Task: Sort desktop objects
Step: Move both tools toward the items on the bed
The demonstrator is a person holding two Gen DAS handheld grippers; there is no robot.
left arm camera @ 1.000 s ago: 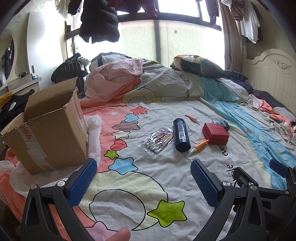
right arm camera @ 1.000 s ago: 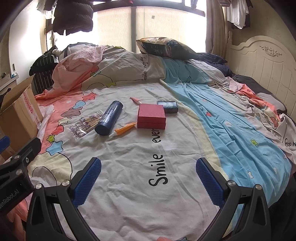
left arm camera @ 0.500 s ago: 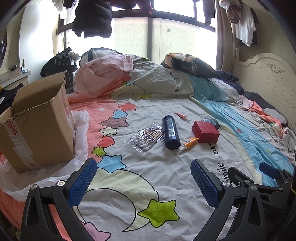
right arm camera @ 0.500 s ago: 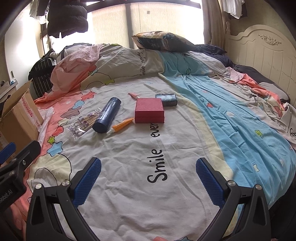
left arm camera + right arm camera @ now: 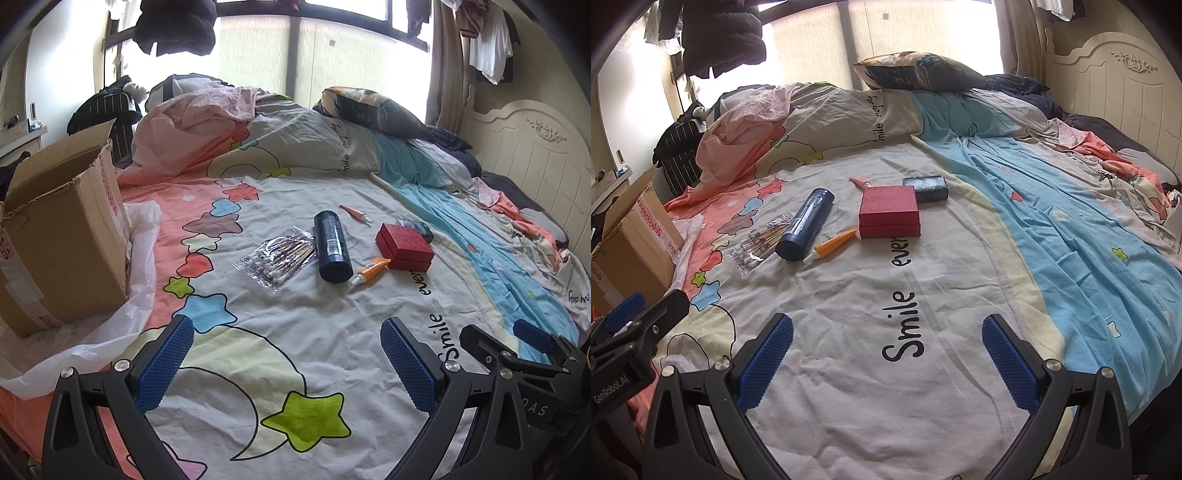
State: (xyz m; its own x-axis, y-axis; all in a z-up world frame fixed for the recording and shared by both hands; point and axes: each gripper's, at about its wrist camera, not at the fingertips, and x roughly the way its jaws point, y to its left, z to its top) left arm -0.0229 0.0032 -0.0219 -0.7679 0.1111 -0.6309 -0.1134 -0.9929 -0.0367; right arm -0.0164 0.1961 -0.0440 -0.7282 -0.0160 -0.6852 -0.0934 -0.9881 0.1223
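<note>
Over the last second both my views have pushed in toward the cluster on the bed (image 5: 369,332) — the objects sit larger and more central than they did, and the cardboard box (image 5: 62,236) has slid off to the left edge of my left view. Nothing on the cover itself has shifted; only I have moved.

My left gripper (image 5: 284,354) has its jaws spread wide with nothing between them, and my right gripper (image 5: 886,354) is the same, hovering low over the "Smile" print.

The things to sort lie together mid-bed: the packet of cotton swabs (image 5: 277,256) just beside the dark blue bottle (image 5: 332,247), which lies on its side; the orange tube (image 5: 371,271) between the bottle and the red box (image 5: 404,247); a small dark box (image 5: 925,188) touching the far edge of the red one; and a thin pink tube (image 5: 354,213) beyond the bottle.

I read this as the approach only — no item picked yet, so the sorting is at its start. The open carton looks the likely destination, though I cannot be sure.
</note>
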